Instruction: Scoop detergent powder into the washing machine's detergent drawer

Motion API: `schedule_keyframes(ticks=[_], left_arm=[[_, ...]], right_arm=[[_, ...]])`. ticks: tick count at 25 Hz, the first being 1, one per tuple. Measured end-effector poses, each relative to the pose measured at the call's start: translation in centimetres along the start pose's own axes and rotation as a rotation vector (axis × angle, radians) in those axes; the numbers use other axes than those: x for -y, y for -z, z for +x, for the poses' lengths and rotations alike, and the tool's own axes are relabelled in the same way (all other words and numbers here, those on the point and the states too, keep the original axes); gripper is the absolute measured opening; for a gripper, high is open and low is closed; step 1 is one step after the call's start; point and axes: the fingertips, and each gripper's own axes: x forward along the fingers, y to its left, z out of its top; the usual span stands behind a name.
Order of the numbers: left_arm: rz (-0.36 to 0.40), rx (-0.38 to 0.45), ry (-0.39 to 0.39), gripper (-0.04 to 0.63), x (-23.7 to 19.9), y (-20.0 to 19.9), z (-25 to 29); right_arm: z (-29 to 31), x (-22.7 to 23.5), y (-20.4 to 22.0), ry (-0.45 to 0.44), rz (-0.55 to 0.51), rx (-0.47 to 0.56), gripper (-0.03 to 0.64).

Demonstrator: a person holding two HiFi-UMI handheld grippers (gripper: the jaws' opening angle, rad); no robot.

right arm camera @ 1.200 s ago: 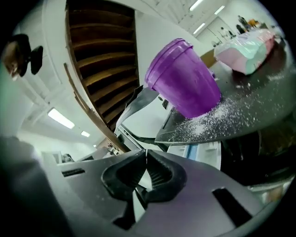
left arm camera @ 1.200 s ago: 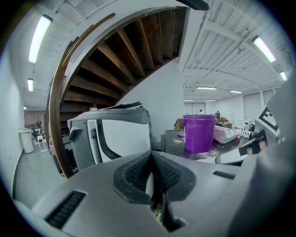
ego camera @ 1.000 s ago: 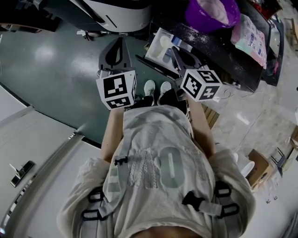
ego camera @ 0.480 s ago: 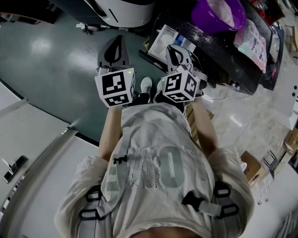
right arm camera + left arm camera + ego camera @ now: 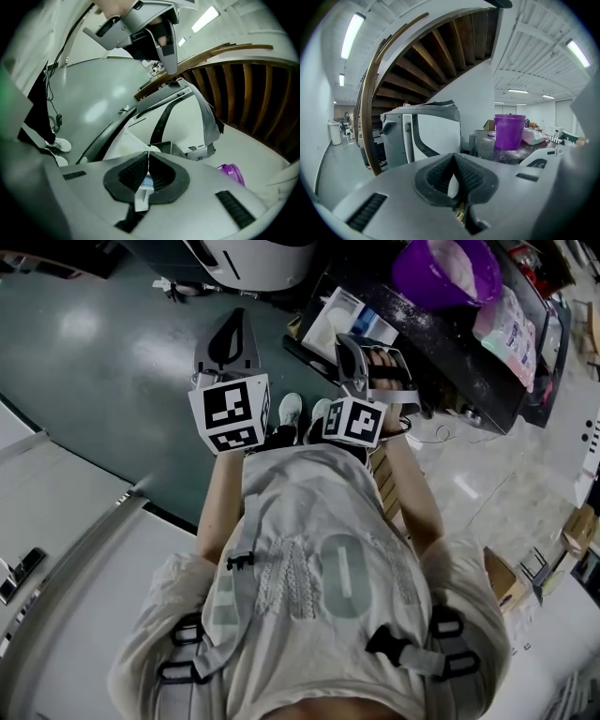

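In the head view both grippers are held out over the person's shoes. My left gripper points at the white washing machine, and its jaws meet with nothing between them. My right gripper is also shut and empty, rolled to one side above the open white-and-blue detergent drawer. A purple bucket of white powder stands on the black table. The bucket shows right of the washing machine in the left gripper view. No scoop is visible.
A pink-and-white detergent bag lies on the table right of the bucket, amid spilled powder. The green floor spreads to the left. A curved wooden staircase rises behind the machine. Cardboard boxes sit at the right.
My right gripper has swung left toward the left gripper and rolled, so its marker cube now faces differently. The left gripper has barely moved.
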Motion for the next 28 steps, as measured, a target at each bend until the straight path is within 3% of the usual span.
schedule_keyframes(ticks=[15,20,24,28], left_arm=[[-0.011,0.020,0.036,0.020,0.2,-1.0,0.5],[-0.007,0.042,0.045,0.020,0.4,-2.1,0.4],[0.005,0.080,0.049,0.020,0.5,-3.9,0.2],[0.029,0.132,0.052,0.020,0.5,-6.4,0.0]], right_arm=[[-0.2,0.9,-0.1,0.004,0.009,-0.019,0.011],[-0.6,3.0,-0.5,0.044,0.038,-0.012,0.011],[-1.0,6.3,-1.1,0.118,0.098,0.007,0.011],[-2.1,10.3,-1.7,0.194,0.236,0.070,0.011]])
